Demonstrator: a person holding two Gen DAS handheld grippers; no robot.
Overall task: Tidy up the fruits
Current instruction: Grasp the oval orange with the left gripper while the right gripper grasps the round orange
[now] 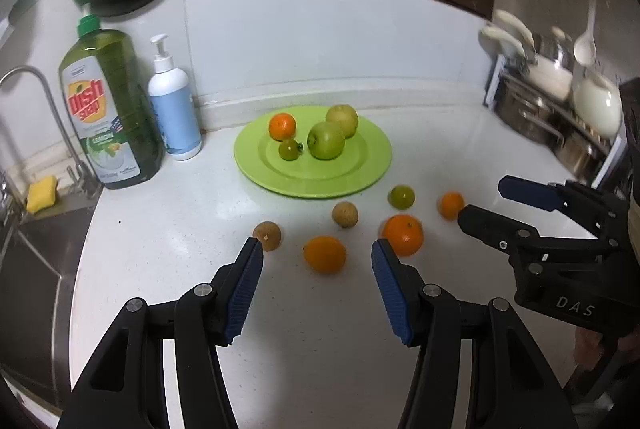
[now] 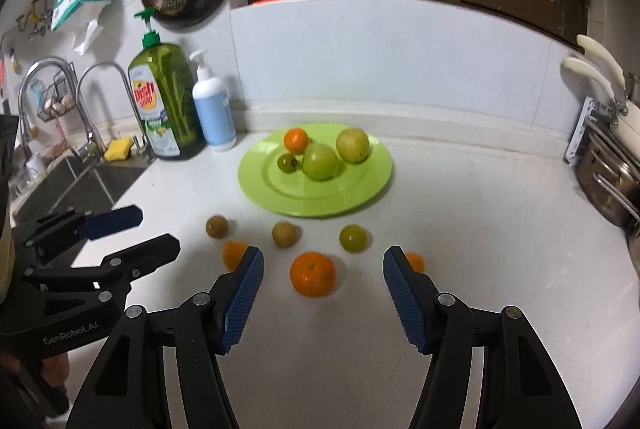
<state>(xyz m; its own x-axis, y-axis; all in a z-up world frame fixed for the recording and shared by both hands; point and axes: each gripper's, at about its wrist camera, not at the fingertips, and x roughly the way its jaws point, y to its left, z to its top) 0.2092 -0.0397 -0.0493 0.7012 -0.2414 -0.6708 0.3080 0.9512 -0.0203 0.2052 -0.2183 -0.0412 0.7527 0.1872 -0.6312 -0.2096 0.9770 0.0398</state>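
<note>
We hold both grippers low over the white worktop, each with its jaws spread wide and nothing between them. Our left gripper faces an orange that lies on the worktop just ahead of its fingertips, with a brown round fruit just beside its left fingertip and a larger mandarin just beside its right one. Our right gripper frames that same mandarin in its own view, while a small orange fruit sits partly hidden behind its right fingertip. Farther in lie a second brown fruit and a small green fruit, both loose on the worktop between the grippers and the plate. The green plate rests toward the back edge of the worktop and carries a green apple, a yellowish apple, a small mandarin and a small green fruit. At the back left, near the sink, a dish soap bottle and a white pump bottle stand side by side.
</note>
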